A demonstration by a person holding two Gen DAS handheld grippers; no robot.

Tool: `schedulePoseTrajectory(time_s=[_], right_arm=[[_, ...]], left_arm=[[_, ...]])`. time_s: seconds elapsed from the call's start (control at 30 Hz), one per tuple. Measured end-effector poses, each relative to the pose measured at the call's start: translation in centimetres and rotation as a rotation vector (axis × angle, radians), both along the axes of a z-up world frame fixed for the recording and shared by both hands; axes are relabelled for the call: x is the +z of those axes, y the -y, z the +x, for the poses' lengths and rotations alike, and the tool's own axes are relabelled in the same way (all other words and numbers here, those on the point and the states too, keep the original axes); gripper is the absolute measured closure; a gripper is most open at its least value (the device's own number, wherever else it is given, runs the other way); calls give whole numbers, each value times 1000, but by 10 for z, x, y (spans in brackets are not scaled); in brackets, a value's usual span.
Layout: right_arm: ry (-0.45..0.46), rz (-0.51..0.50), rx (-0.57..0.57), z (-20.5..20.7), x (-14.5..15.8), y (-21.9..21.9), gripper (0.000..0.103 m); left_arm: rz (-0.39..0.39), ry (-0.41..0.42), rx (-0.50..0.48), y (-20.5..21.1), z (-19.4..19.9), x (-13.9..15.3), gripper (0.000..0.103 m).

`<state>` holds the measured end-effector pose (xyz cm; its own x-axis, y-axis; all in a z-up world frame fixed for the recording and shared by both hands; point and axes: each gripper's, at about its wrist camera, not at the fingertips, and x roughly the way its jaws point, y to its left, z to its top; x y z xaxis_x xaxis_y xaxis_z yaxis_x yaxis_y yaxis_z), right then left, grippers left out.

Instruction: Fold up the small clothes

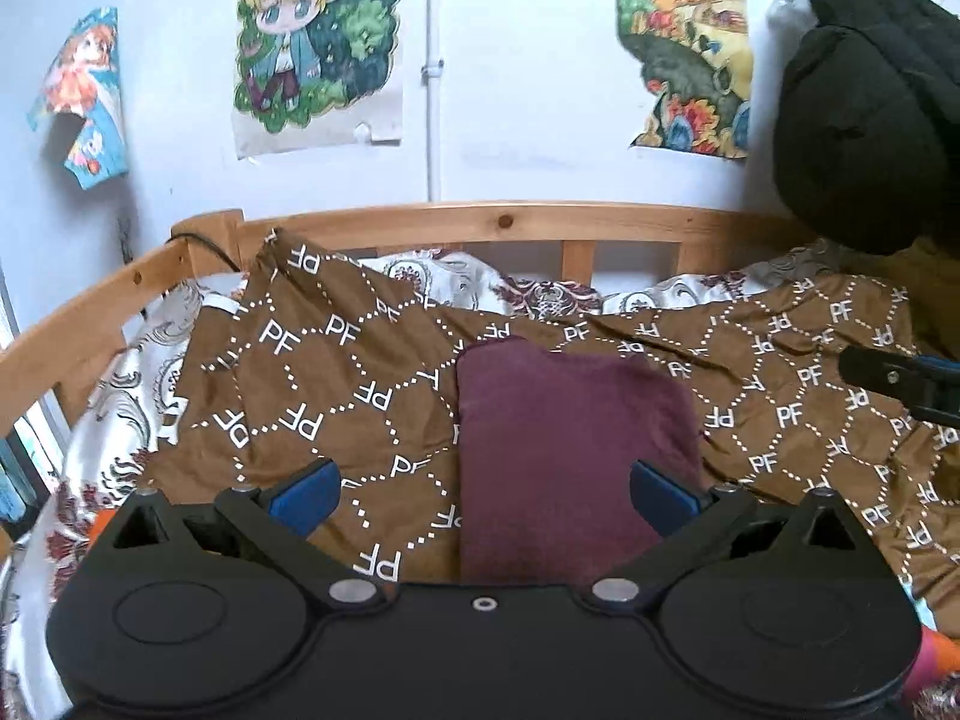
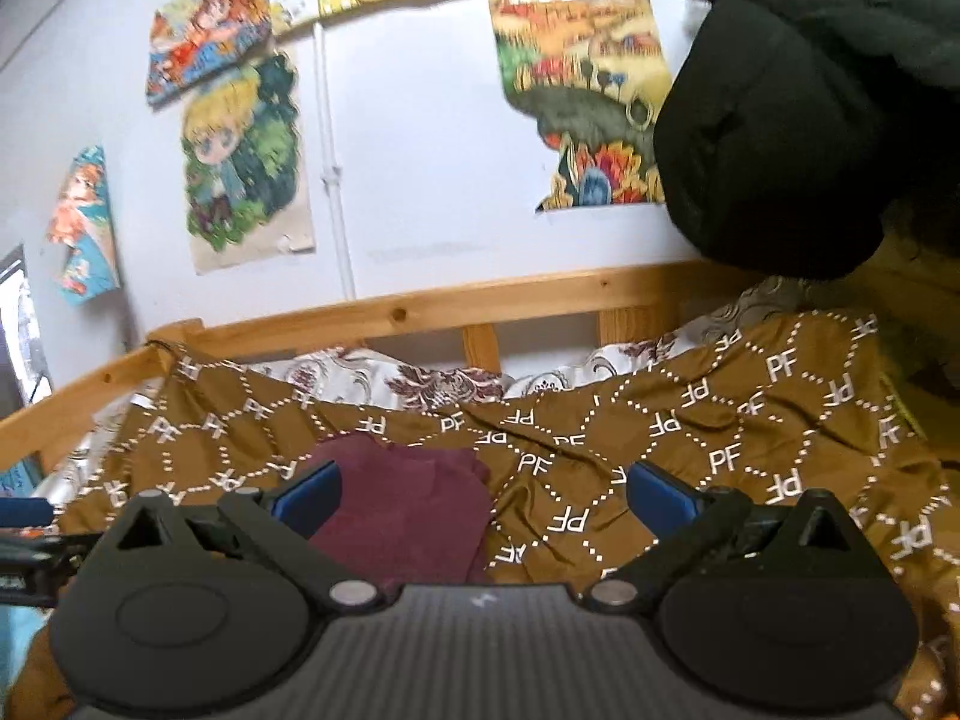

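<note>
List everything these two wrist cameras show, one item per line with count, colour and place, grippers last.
maroon garment: one, dark maroon, folded, lying on the brown sheet ahead of both grippers
brown sheet: one, brown with white PF lettering and dotted diamonds, spread over the bed
floral bedding: one, white with dark red pattern, showing beyond the sheet's far edge
bed rail: one, light wood, along the wall
posters: several, multicoloured cartoon prints, on the white wall
black padded item: one, black, upper right by the wall
left gripper: one, black with blue pads, open, empty
right gripper: one, black with blue pads, open, empty
</note>
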<state>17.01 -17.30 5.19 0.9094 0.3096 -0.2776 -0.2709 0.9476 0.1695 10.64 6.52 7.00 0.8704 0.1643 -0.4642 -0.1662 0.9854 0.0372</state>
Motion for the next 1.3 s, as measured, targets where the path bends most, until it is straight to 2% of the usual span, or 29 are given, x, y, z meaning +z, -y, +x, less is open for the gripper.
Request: schedulePoseTrajectory(time_s=[0.13,0.23,0.37,0.5,0.63,0.83,1.3], right_arm=[[20,5,-5,-39,6,7,0],[19,11,-6,-65,2,12,0],[22,31,-35,-92,-16,17,0],[32,30,-47,-109,-41,24,0],[20,-21,-40,-106,-58,21,0],[-8,-14,-23,-98,-68,16,0],[0,-33,-12,-100,-70,11,0]], left_arm=[[1,6,2,7,-23,-1,1],[0,6,18,10,-40,-12,1],[-35,1,29,6,-56,-32,1],[16,10,30,6,-62,-45,1],[30,-7,32,7,-60,-55,1],[11,-38,26,5,-57,-68,1],[-26,-47,25,-2,-54,-70,1]])
